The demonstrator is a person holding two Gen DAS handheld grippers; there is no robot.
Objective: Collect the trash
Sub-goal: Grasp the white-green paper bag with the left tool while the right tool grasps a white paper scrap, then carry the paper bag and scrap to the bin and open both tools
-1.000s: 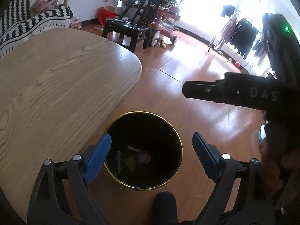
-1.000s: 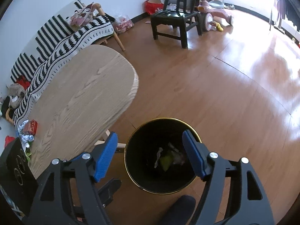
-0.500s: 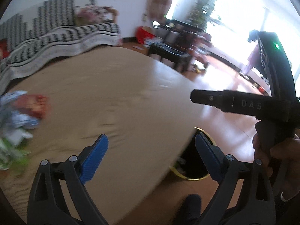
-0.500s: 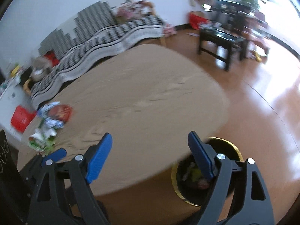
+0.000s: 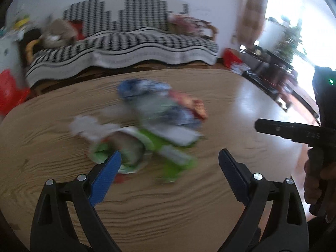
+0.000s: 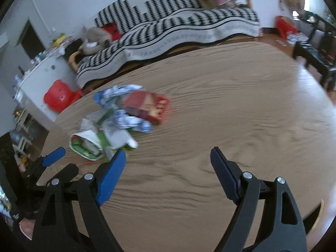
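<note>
A pile of crumpled wrappers (image 5: 147, 126), blue, white, green and red, lies on the wooden table (image 5: 189, 210); it is blurred in the left wrist view. My left gripper (image 5: 169, 168) is open and empty, just short of the pile's green wrapper (image 5: 172, 159). In the right wrist view the pile (image 6: 117, 124) lies at the table's (image 6: 220, 115) left side. My right gripper (image 6: 168, 168) is open and empty, to the right of the pile. The left gripper's blue fingertip (image 6: 53, 156) shows at the lower left there. The trash bin's gold rim (image 6: 318, 216) peeks out at the lower right.
A black-and-white striped sofa (image 6: 178, 27) stands behind the table. A red stool (image 6: 59, 98) and a white cabinet (image 6: 40, 77) stand at the left. A dark chair (image 6: 315, 50) stands at the right on the wooden floor.
Both grippers have swung from above the black bin on the floor up and left over the table to the wrapper pile. Both stayed open and empty.
</note>
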